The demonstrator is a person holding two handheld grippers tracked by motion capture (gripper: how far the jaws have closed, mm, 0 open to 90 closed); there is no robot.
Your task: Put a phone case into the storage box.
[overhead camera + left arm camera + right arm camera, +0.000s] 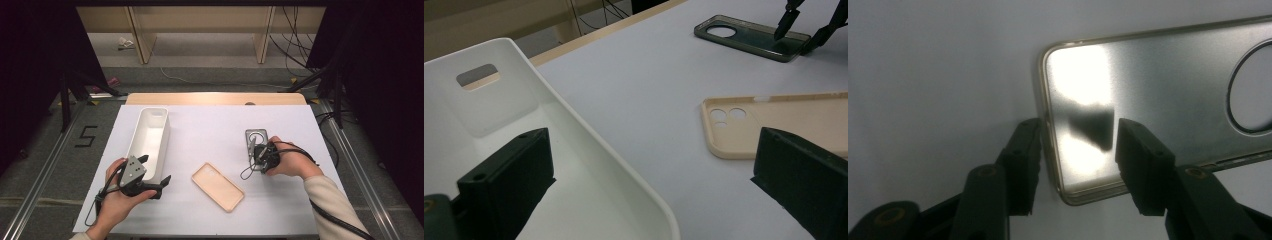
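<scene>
Smoky grey, see-through plastic: phone case (1158,90) flat on the white-covered desk (210,130), right of the middle, round camera opening at the far end. Near short end of it under the right claw (1078,145), pointed down from the person's right hand (292,162). Claw half spread, not pinching: one jaw outside the case, right at the rim near a corner, the other over the inner face, clear of the rim, with the rim between the two. No lift showing; case level on the desk.

Beige phone case (218,186) closer to the person, near the desk's middle, open side up, lying at a slant, well apart from the grey one.

White oblong bin (162,145) at the left, long side running away from the person, slot handle in the far end wall. Left claw (654,165) spread wide astride the bin's near right wall: one jaw inside the bin, the other outside above the desk, beside the beige case. Nothing pinched; whether either jaw touches the wall, cannot tell.
</scene>
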